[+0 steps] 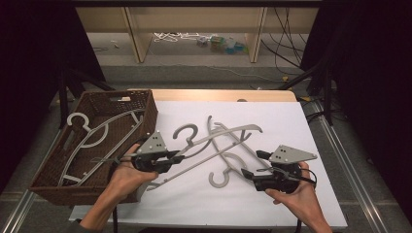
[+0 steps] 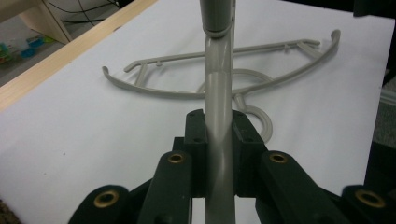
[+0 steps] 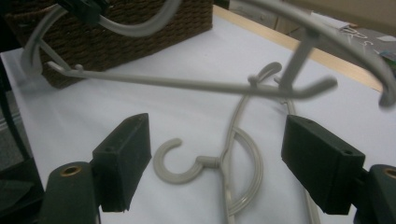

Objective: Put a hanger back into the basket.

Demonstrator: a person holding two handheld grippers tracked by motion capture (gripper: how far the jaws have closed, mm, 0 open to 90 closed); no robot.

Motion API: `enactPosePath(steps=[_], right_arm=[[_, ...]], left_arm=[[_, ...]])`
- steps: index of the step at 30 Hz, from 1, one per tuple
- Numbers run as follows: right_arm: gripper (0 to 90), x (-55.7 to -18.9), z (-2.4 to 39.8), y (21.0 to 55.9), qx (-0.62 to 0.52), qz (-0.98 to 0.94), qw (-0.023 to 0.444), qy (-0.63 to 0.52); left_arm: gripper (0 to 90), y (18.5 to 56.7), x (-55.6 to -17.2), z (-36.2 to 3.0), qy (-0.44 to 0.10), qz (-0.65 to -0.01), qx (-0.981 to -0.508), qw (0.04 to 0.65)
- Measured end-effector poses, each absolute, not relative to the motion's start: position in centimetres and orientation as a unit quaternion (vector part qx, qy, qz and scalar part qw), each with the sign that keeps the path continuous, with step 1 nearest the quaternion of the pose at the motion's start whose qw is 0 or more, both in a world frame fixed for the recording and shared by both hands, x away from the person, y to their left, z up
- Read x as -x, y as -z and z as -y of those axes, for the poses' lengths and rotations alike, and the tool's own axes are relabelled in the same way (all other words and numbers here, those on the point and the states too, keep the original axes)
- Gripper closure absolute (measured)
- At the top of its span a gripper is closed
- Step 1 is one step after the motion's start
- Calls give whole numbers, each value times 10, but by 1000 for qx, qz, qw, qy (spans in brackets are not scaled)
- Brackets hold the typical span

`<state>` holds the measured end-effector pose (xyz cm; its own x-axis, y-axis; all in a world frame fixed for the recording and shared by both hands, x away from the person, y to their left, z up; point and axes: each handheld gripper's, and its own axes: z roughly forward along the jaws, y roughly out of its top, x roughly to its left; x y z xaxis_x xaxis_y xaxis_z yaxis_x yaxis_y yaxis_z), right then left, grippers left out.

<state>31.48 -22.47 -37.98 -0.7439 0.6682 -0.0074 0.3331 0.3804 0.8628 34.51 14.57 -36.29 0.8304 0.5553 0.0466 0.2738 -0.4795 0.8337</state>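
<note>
1. A grey plastic hanger (image 1: 214, 145) is seen clamped in the left tool (image 1: 177, 156), whose jaws are pressed together on one of its bars; in the left gripper view that bar (image 2: 218, 135) runs straight up between the two black pads. The grip is taken near one end, so most of the hanger reaches out over the white counter (image 1: 272, 204) and is carried clear of it, a hold judged suited to swinging it toward the wicker basket (image 1: 145, 109).
2. The right tool (image 1: 256, 170) is held near the counter's right side with its jaws spread apart and nothing between them; a second hanger (image 3: 224, 163) lies flat on the counter just beyond its pads, hook toward the tool, and is judged the next thing to be taken.
3. A third hanger (image 1: 97, 136) is already lodged in the basket, leaning along its length, so the room left inside is narrow and long.
4. The basket stands at the counter's left edge, its near corner just beside the left hand (image 1: 124, 177). The basket's rim is judged the main obstacle: the lifted hanger's far arm must be raised over it.
5. The hangers on the counter overlap, and a snag between them is judged possible when one is drawn away. Open counter lies toward the right and near edges.
</note>
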Motion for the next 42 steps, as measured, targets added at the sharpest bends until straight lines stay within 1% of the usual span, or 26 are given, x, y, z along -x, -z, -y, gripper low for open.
enactPosePath(steps=[1, 4, 8, 12, 14, 19, 21, 23, 25, 31, 37, 42], right_arm=[[244, -315, 226, 382, -318, -805, 184, -467], [222, -315, 229, 388, -332, -802, 177, -465], [221, -314, 231, 395, -336, -805, 174, -458], [223, -314, 231, 400, -338, -805, 171, -455], [223, -314, 232, 400, -337, -805, 175, -455], [225, -314, 232, 403, -336, -808, 169, -455], [227, -314, 232, 404, -339, -807, 169, -453], [227, -314, 232, 405, -339, -811, 168, -447], [228, -315, 231, 407, -340, -809, 168, -448], [228, -315, 230, 408, -338, -812, 165, -446], [226, -317, 231, 411, -340, -813, 162, -444], [221, -317, 234, 410, -341, -812, 164, -445]], left_arm=[[794, 359, -345, -149, -158, -247, -846, 445], [794, 351, -344, -158, -151, -263, -828, 471], [794, 337, -343, -168, -141, -274, -809, 501], [794, 316, -340, -173, -133, -281, -797, 517], [794, 301, -340, -178, -143, -282, -797, 515], [794, 274, -342, -194, -163, -288, -795, 509], [794, 266, -343, -203, -170, -292, -793, 507], [794, 260, -343, -212, -189, -295, -790, 503], [794, 255, -344, -226, -194, -305, -786, 503], [794, 257, -353, -246, -208, -329, -779, 492], [794, 272, -368, -271, -213, -357, -769, 486], [794, 285, -377, -293, -227, -371, -767, 472]])
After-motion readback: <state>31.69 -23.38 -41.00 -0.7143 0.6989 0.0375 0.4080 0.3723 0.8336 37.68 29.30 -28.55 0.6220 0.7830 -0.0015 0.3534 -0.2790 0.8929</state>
